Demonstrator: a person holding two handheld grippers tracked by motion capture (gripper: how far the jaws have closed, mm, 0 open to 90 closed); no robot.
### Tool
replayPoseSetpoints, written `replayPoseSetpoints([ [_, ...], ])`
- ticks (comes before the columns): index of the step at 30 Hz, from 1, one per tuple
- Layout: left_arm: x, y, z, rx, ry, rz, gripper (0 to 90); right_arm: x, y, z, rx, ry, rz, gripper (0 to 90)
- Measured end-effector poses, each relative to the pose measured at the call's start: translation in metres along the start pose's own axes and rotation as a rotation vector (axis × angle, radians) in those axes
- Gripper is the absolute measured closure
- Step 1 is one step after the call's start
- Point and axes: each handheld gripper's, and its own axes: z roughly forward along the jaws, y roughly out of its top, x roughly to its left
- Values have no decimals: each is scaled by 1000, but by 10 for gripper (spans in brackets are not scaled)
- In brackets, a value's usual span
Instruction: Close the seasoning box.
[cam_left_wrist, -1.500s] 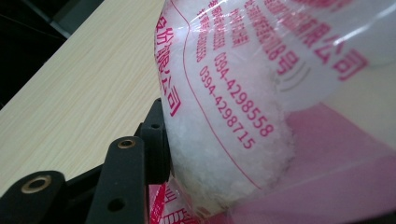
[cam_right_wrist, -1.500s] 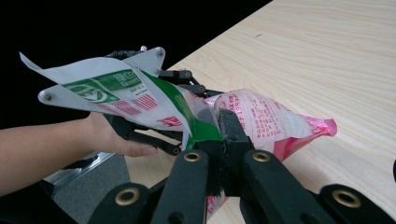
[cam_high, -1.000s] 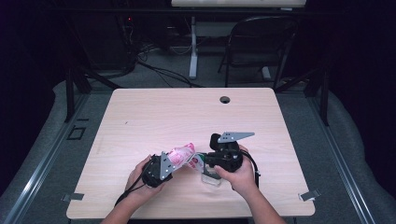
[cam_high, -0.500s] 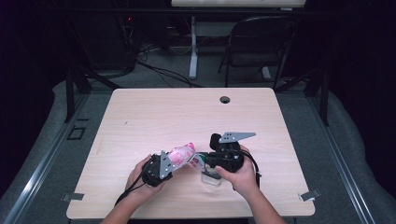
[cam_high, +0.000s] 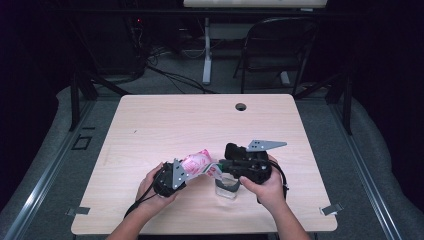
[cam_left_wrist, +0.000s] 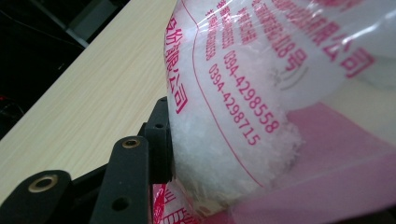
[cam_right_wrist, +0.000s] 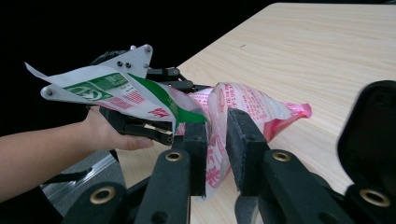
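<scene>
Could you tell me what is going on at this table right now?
A person is holding a pink-printed plastic bag of white granules between two handheld grippers, above the near part of the wooden table. The left gripper clamps one end of it, and the right gripper pinches the other end. A small clear container sits on the table just below the right gripper.

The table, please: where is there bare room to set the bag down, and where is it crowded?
The whole far half of the table is bare, up to the cable hole. The left and right edges are free too. The crowded part is near-centre, where both grippers hold the pink bag above the clear cup.
</scene>
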Motion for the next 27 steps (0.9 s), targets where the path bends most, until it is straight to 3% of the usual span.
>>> replayPoseSetpoints([
  [7,2,5,2,-7,38,0,563,-3,1,-20,-52,-19,19,776],
  [14,0,10,5,-10,62,38,564,-3,0,-35,-89,-41,27,767],
  [21,-6,15,9,-17,79,66,565,1,0,-42,-129,-58,41,751],
  [27,-9,16,11,-16,95,85,566,5,0,-39,-118,-63,26,730],
])
